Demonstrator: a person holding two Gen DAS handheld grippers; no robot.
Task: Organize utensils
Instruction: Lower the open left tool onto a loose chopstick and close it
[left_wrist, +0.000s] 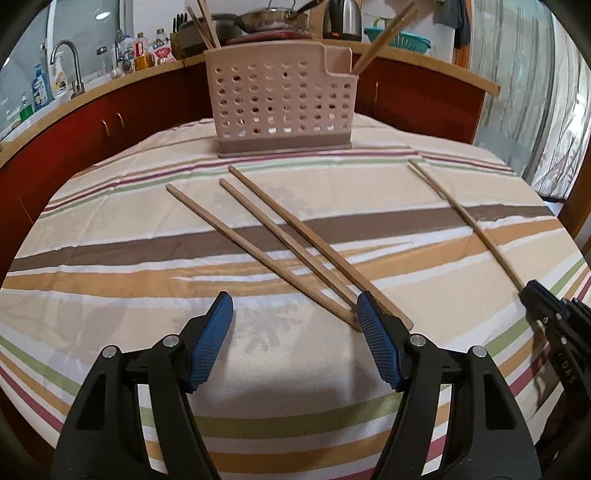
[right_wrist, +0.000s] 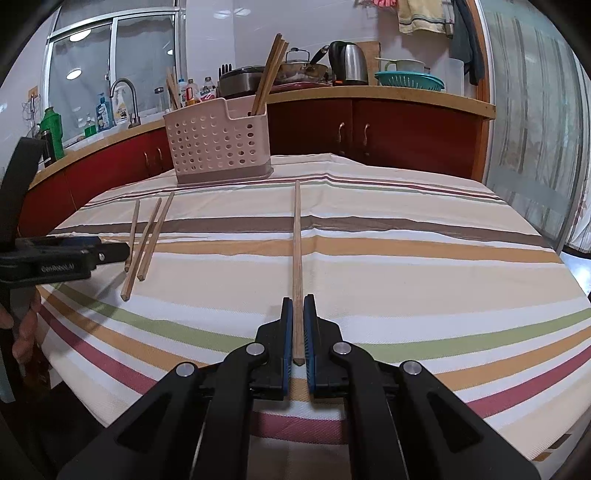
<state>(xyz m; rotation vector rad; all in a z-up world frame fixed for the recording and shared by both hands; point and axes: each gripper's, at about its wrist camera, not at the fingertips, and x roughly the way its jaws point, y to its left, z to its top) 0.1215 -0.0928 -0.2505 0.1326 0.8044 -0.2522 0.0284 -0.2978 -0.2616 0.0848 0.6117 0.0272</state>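
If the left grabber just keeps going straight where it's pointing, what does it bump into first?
Probably the striped tablecloth: the open left gripper tilts down at it. The three loose chopsticks start by its right finger, so it might nudge those too. Depth is hard to judge.

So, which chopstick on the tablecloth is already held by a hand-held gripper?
The lone chopstick lying apart; the right hand-held gripper is shut on its near end. The three others lie free.
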